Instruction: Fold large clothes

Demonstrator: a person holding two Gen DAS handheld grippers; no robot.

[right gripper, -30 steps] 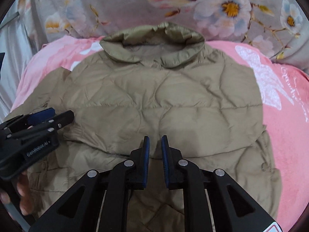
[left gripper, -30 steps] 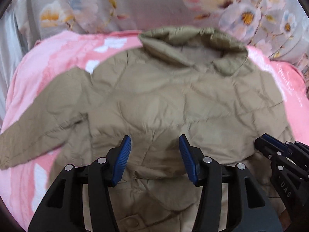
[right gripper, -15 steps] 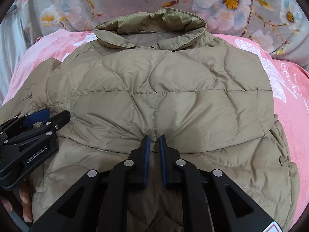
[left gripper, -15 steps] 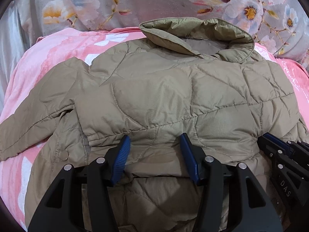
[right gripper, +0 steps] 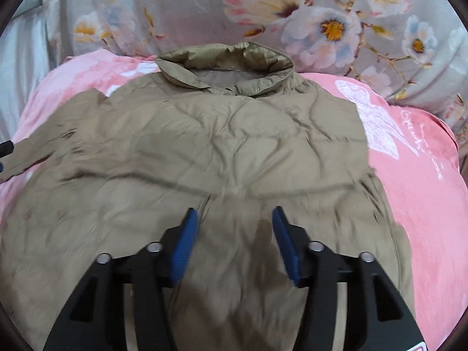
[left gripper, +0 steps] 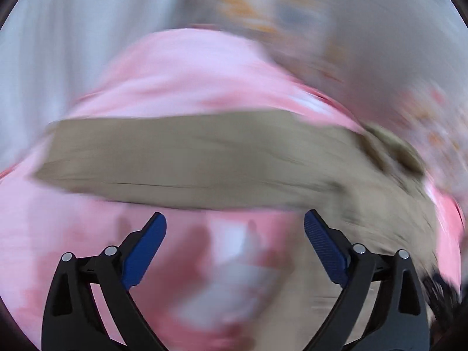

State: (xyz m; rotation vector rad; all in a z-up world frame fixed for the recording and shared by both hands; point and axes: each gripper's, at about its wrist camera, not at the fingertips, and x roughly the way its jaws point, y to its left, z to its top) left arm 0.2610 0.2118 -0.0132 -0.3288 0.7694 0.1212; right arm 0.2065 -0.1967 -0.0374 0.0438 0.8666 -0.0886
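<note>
A khaki quilted jacket (right gripper: 234, 152) lies flat on a pink blanket (right gripper: 424, 175), collar (right gripper: 225, 61) at the far side. Its lower part is folded up over the body. My right gripper (right gripper: 235, 219) is open and empty just above the folded hem. In the blurred left wrist view, my left gripper (left gripper: 235, 225) is wide open and empty over the pink blanket (left gripper: 87, 234), with the jacket's left sleeve (left gripper: 175, 161) stretched across just beyond the fingertips. The sleeve also shows in the right wrist view (right gripper: 32, 152).
A grey floral sheet (right gripper: 321, 14) rises behind the blanket. A grey curtain or wall (left gripper: 58, 44) stands at the left. A tip of the left gripper shows at the left edge of the right wrist view (right gripper: 4, 149).
Both grippers have opened and let go of the jacket hem, leaving the bottom folded up. The left gripper has swung fast to the left toward the sleeve; its view is motion-blurred.
</note>
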